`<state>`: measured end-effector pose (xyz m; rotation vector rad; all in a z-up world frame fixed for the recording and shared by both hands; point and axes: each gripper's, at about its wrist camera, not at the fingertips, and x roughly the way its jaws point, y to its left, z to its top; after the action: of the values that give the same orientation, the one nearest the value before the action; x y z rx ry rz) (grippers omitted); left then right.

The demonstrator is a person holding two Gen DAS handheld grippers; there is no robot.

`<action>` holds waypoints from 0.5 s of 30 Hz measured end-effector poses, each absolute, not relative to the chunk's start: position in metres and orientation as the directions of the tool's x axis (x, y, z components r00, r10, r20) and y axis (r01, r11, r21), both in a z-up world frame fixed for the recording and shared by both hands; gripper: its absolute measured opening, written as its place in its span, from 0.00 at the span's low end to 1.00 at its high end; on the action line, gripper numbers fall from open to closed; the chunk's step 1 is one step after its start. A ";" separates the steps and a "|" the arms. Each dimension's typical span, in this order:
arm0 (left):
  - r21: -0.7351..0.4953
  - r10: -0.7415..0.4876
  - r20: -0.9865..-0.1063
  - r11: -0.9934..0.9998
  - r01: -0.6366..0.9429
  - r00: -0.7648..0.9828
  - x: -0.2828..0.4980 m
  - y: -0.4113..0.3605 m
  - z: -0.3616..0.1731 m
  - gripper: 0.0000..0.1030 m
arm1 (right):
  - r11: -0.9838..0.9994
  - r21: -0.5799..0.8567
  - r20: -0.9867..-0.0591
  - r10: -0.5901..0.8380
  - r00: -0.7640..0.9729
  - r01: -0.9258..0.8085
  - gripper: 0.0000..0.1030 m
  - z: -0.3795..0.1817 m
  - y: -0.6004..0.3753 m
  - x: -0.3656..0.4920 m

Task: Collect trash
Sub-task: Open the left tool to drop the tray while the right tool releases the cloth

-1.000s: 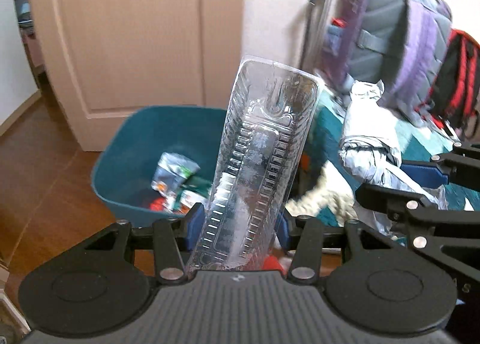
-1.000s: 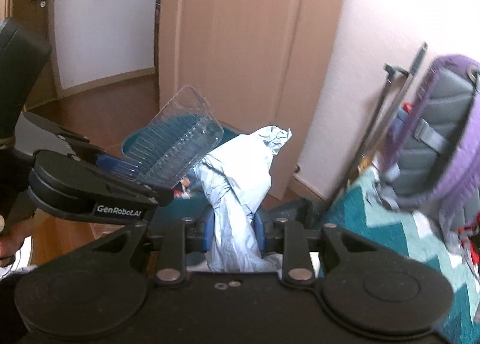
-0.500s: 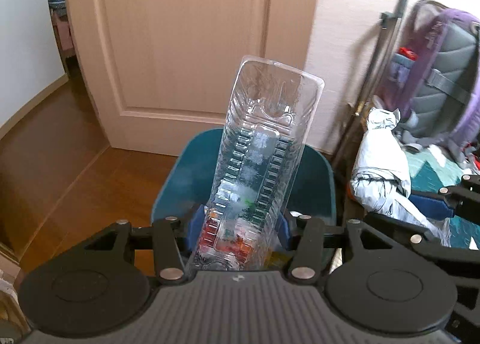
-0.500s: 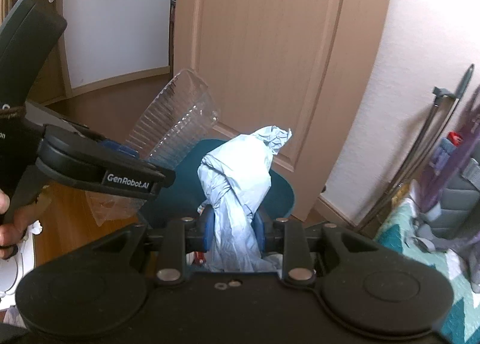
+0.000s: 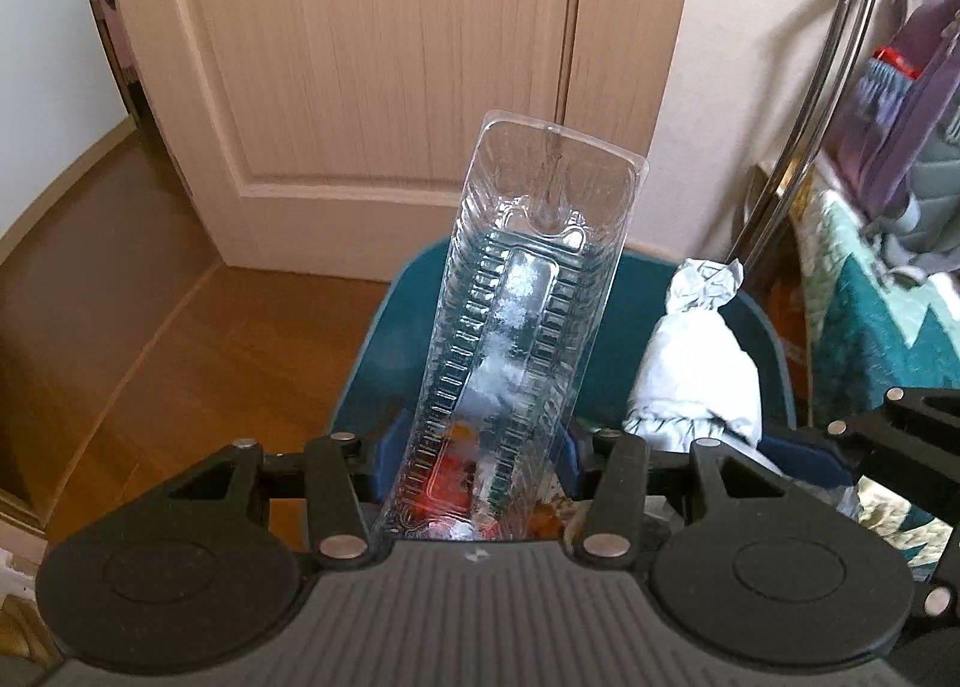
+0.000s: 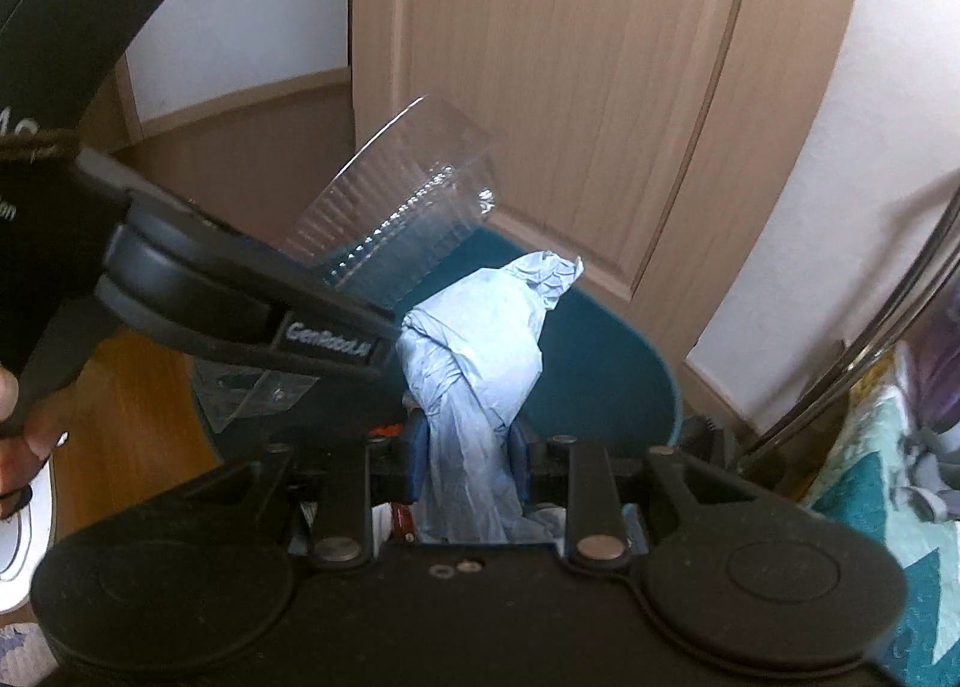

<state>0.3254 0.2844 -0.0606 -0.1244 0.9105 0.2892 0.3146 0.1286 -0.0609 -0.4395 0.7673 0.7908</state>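
Observation:
My left gripper (image 5: 477, 459) is shut on a clear ribbed plastic tray (image 5: 528, 321) that stands up from its blue pads, over a teal bin (image 5: 774, 345). Through the tray I see red and orange scraps in the bin. My right gripper (image 6: 468, 462) is shut on a crumpled pale blue-grey bag (image 6: 480, 351), also held above the teal bin (image 6: 606, 369). In the left wrist view the same bag (image 5: 696, 381) hangs to the right of the tray. In the right wrist view the left gripper (image 6: 384, 327) and its clear tray (image 6: 396, 231) sit at the left.
A light wooden door (image 5: 384, 63) stands closed right behind the bin, with a white wall (image 5: 738, 57) to its right. A metal pole (image 5: 804, 117) leans on the wall. Purple backpack (image 5: 900, 105) and teal patterned blanket (image 5: 870, 315) lie right. Wood floor (image 5: 180, 327) spreads left.
Both grippers have moved toward the bin and down with their loads. The bin went from ahead at the left to directly beneath the tray and the bag; the door now fills the background.

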 end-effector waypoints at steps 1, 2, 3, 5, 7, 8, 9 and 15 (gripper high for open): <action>0.017 0.191 -0.799 0.955 -0.296 0.570 0.328 0.286 -0.066 0.48 | 0.635 -0.070 -0.761 0.465 0.453 -0.769 0.25 -0.066 0.131 0.316; 0.019 0.187 -0.802 0.957 -0.290 0.567 0.332 0.286 -0.070 0.48 | 0.633 -0.064 -0.768 0.462 0.443 -0.771 0.25 -0.070 0.132 0.320; 0.021 0.182 -0.804 0.960 -0.279 0.565 0.334 0.286 -0.075 0.48 | 0.631 -0.060 -0.773 0.461 0.435 -0.774 0.25 -0.074 0.133 0.322; 0.026 0.179 -0.812 0.962 -0.271 0.555 0.338 0.286 -0.081 0.48 | 0.626 -0.058 -0.782 0.456 0.426 -0.777 0.25 -0.080 0.136 0.324; 0.030 0.177 -0.823 0.962 -0.270 0.540 0.343 0.289 -0.088 0.48 | 0.624 -0.061 -0.790 0.446 0.419 -0.779 0.25 -0.087 0.138 0.331; 0.030 0.173 -0.829 0.963 -0.267 0.531 0.346 0.290 -0.092 0.48 | 0.623 -0.062 -0.796 0.441 0.416 -0.779 0.25 -0.090 0.138 0.331; 0.030 0.169 -0.835 0.965 -0.262 0.524 0.350 0.290 -0.095 0.48 | 0.623 -0.062 -0.801 0.435 0.411 -0.780 0.25 -0.093 0.139 0.332; 0.044 0.149 -0.866 0.973 -0.225 0.477 0.362 0.285 -0.114 0.49 | 0.622 -0.082 -0.823 0.398 0.406 -0.778 0.28 -0.103 0.146 0.338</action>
<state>0.3616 0.2854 -0.1140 -0.0796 1.0488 0.2291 0.3379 0.1461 -0.1032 -0.5029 0.8657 0.7827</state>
